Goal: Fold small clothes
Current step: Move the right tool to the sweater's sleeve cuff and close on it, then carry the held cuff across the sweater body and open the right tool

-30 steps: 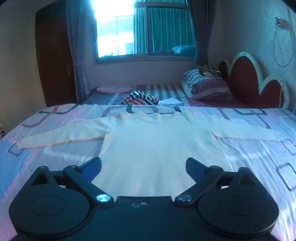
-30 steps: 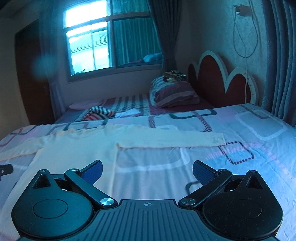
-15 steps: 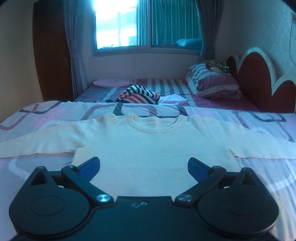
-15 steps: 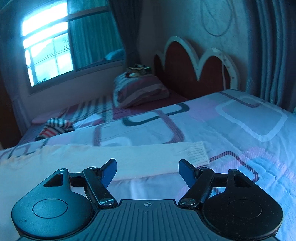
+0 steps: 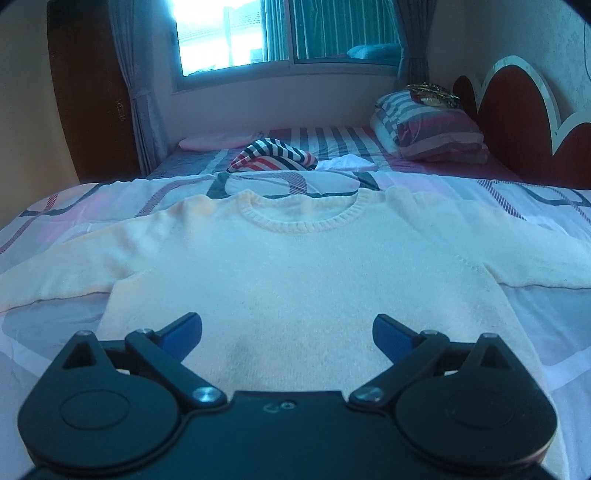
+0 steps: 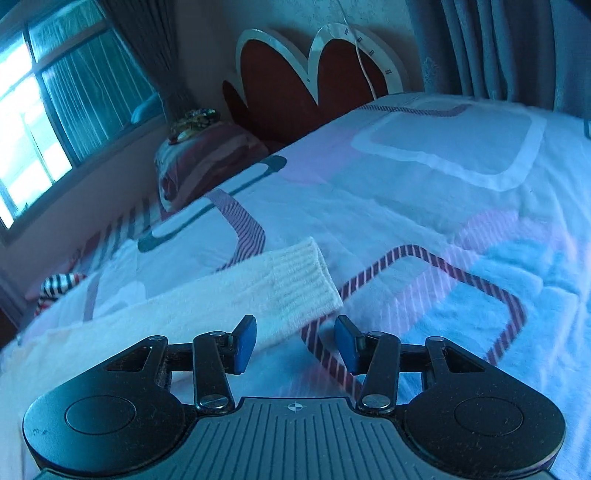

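Cream sweater lies flat and face up on the bed, neckline toward the window, both sleeves spread out to the sides, no fold made yet. Left gripper hangs over the sweater's lower body, near the hem; its 2 blue fingers stand wide apart with only knit showing between them, nothing pinched. Right gripper points down at the sweater's right sleeve cuff, which ends just ahead of the tips; its fingers have just been closing and now stand partway in, the near edge of the cuff lying in or just ahead of the gap, but no pad visibly presses on the knit. Beyond the sweater's collar lie a striped garment and a striped pillow by the headboard. Step in hand, as I judge it: the opening of fold 1, taking the right cuff to carry that sleeve in across the chest. Next move likely calls for the right fingers to advance a little over the ribbed cuff and close on both layers, then lift low and sweep toward the collar side, while the left gripper either pins the body or takes the hem. Risk: a shallow bite on the cuff edge may slip.
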The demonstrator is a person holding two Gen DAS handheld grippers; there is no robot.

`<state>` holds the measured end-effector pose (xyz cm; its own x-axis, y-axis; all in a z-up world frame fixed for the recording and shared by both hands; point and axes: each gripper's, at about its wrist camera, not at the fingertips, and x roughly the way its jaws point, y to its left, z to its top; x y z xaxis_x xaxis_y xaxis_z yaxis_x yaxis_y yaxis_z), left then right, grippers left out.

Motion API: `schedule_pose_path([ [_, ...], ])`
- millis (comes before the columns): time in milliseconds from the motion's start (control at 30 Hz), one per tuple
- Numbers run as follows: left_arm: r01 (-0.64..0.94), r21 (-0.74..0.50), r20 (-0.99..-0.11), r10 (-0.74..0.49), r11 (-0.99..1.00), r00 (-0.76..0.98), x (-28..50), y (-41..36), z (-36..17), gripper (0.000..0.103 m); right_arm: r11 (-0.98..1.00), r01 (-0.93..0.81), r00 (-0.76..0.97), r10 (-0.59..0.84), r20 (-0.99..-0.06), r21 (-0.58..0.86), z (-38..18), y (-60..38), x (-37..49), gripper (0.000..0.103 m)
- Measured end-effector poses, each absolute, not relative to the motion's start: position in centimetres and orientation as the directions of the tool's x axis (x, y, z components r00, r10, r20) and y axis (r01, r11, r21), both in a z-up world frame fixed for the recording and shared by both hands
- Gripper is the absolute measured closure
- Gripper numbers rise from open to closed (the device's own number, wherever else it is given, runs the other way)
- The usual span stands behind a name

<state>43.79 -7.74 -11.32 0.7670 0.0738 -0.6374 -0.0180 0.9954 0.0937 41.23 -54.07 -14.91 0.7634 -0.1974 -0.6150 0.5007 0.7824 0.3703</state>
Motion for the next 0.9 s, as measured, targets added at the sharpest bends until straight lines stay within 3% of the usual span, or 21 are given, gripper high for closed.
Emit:
schedule_pose_path([
  [100, -0.023, 0.096, -0.642, 0.079, 0.995, 0.763, 44.1, -7.5, -11.4, 0.004, 0.763, 0.496, 0.774, -0.171, -0.610, 0.416, -15.5, -54.6, 41.9, 0.081],
  [133, -0.026, 0.097, -0.644, 0.082, 0.995, 0.760, 44.2, -7.5, -11.4, 0.004, 0.764, 0.491, 0.775, -0.164, -0.610, 0.419, -15.5, -54.6, 42.1, 0.097],
  [167, -0.028, 0.099, -0.646, 0.086, 0.995, 0.758, 44.3, -7.3, -11.4, 0.004, 0.764, 0.486, 0.776, -0.153, -0.612, 0.425, -15.5, -54.6, 42.3, 0.100],
  [333, -0.033, 0.143, -0.637, 0.118, 0.989, 0.762, 44.3, -6.2, -10.8, 0.004, 0.836, 0.435, 0.816, -0.211, -0.538, 0.333, -13.3, -53.7, 42.5, 0.101],
  [433, -0.020, 0.169, -0.665, 0.129, 0.985, 0.735, 44.6, -5.3, -10.8, 0.004, 0.815, 0.488, 0.738, -0.194, -0.647, 0.313, -14.9, -55.0, 44.2, 0.101],
  [667, -0.034, 0.161, -0.669, 0.134, 0.986, 0.731, 43.8, -2.4, -10.0, 0.004, 0.864, 0.423, 0.774, -0.190, -0.604, 0.271, -13.1, -51.9, 45.5, 0.101],
  [900, -0.064, 0.126, -0.655, 0.132, 0.990, 0.744, 44.1, 0.3, -9.6, 0.002, 0.914, 0.286, 0.812, -0.072, -0.580, 0.287, -11.6, -44.7, 49.2, 0.101],
])
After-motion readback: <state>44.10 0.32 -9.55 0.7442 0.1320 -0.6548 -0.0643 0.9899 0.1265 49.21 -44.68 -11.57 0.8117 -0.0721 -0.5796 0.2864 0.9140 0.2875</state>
